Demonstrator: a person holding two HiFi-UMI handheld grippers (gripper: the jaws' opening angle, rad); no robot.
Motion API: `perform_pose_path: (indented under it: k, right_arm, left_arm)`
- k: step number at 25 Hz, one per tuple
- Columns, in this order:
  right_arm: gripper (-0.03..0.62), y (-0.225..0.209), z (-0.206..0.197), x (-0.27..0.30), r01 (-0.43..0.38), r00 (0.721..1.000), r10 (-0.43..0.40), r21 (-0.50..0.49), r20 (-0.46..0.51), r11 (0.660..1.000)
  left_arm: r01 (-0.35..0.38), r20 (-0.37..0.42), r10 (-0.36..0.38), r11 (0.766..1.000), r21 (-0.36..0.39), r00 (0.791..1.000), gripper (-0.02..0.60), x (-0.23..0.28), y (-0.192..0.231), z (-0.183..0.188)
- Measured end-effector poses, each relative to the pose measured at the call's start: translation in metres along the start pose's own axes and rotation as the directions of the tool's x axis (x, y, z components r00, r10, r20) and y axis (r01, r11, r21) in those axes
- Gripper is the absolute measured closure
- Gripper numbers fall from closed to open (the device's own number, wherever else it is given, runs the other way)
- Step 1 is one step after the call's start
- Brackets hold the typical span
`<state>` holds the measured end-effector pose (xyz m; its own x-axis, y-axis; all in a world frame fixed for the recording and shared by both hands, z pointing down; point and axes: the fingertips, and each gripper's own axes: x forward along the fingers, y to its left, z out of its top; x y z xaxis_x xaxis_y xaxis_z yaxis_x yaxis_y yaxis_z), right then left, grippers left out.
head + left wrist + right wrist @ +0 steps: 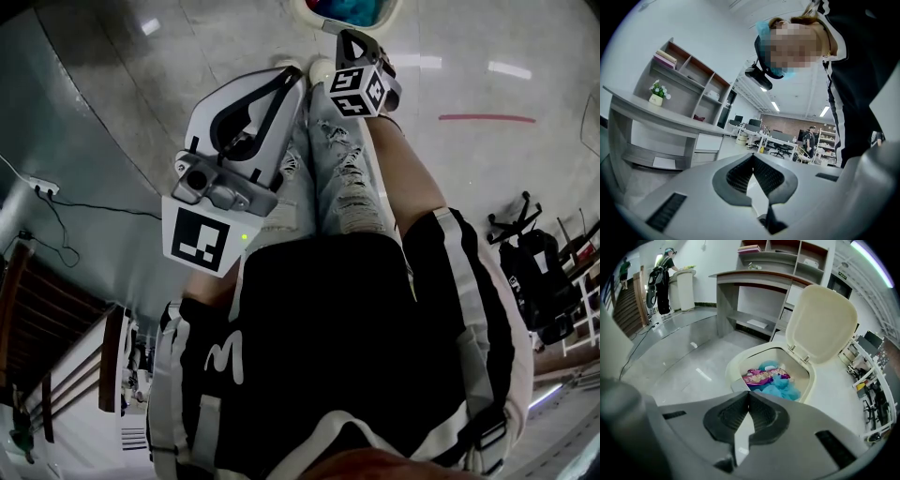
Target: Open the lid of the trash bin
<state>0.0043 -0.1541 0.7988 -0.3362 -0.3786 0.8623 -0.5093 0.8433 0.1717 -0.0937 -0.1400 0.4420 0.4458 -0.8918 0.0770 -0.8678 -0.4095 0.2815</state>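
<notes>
The head view looks steeply down the person's legs (347,178) to the bin (314,19) at 12 o'clock, which the right gripper view faces closely from above, while the left gripper view tilts up past a shelf (684,70) at 10 o'clock.

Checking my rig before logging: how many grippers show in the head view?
2. The left gripper is at left, over the person's legs; the right gripper is higher, near the feet, pointing toward the bin. None seems hidden.
</notes>
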Motion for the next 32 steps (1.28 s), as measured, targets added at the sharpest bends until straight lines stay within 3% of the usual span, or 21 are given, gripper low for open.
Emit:
perform_pose_path:
  k: [14, 32]
  right_arm:
    - [0.585, -0.026, 0.057, -0.07, 0.015, 0.975, -0.022, 0.035, 0.221, 0.999]
    - [0.585, -0.044, 0.113, -0.159, 0.013, 0.926, -0.043, 0.084, 0.376, 0.996]
  left_arm:
    - [-0.008, 0.014, 0.007, 1.0, 0.017, 1.0, 0.58, 0.003, -0.007, 0.018]
    - [-0.01, 0.013, 0.01, 0.999, 0.037, 1.0, 0.58, 0.002, -0.02, 0.045]
